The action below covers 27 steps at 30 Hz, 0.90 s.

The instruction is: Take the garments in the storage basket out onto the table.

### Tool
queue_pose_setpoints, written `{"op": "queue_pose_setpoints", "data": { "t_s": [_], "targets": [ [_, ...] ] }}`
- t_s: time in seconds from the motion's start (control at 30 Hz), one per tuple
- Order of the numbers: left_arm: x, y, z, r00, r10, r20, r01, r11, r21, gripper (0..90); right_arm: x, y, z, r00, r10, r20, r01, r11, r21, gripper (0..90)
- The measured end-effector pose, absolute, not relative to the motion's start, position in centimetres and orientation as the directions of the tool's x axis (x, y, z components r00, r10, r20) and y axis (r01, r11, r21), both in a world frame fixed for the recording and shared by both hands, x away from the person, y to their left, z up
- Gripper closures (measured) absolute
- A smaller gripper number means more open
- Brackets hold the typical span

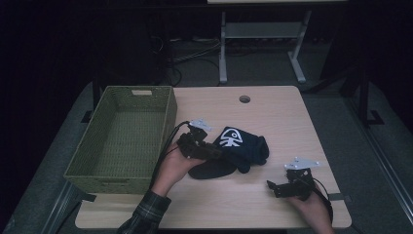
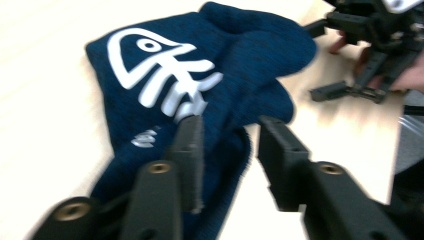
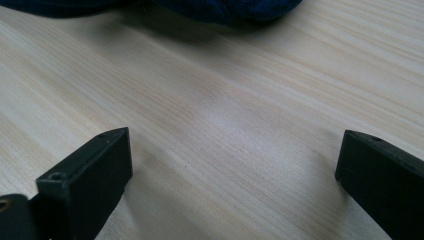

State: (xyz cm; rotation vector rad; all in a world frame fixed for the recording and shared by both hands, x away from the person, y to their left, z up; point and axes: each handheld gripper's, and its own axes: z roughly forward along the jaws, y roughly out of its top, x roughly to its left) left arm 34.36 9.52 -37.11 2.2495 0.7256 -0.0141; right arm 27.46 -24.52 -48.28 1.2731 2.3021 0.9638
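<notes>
**Item 1: navy knitted sock (image 1: 243, 144), white fish-skeleton print.** It lies bunched near the middle of the tabletop (image 1: 282, 112), print upward, with a darker flat part trailing toward 7 o'clock. In the left gripper view the sock (image 2: 225, 65) is directly ahead of my jaws.

**Item 2: left tool (image 1: 214, 151).** It sits at the sock's 9 o'clock edge, pointing toward 3 o'clock. In its own view the left tool (image 2: 227, 125) has its jaws parted by a narrow gap. One jaw lies over the fabric and the other over bare wood. I see no fold pinched between the pads, so I judge it is not gripping.

**Item 3: right tool (image 1: 272, 187).** It rests low on the tabletop at the sock's 4 o'clock, well apart from it. In its own view the right tool (image 3: 230, 145) has its jaws spread wide over bare wood, and the sock (image 3: 225, 7) is at 12 o'clock.

**Item 4: green woven basket (image 1: 170, 117).** It stands at the sock's 9 o'clock, just beyond my left hand.

**Step in hand (judged):** taking hold of the sock with the left tool.

**Next move calls for:** setting both left pads around a fold and closing firmly. A lift toward the basket at 9 o'clock seems the likely follow-on.
</notes>
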Motion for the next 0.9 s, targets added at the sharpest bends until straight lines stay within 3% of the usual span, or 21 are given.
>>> {"op": "queue_pose_setpoints", "data": {
  "t_s": [0.1,0.23,0.9],
  "targets": [
    [33.3,9.4,-37.8,0.849,0.482,-0.219,0.495,-0.578,0.648,83.7,27.5,-24.5,-48.3,-0.542,0.84,0.029,0.61,0.37,0.701,1.4],
    [32.5,8.8,-39.5,0.857,0.473,-0.205,0.484,-0.602,0.635,89.8,27.5,-24.5,-48.3,-0.546,0.838,0.027,0.607,0.372,0.702,1.4],
    [33.7,5.6,-44.2,0.859,0.487,-0.158,0.475,-0.644,0.6,90.0,27.5,-24.5,-48.3,-0.544,0.839,0.03,0.61,0.37,0.701,1.4]
  ]
}}
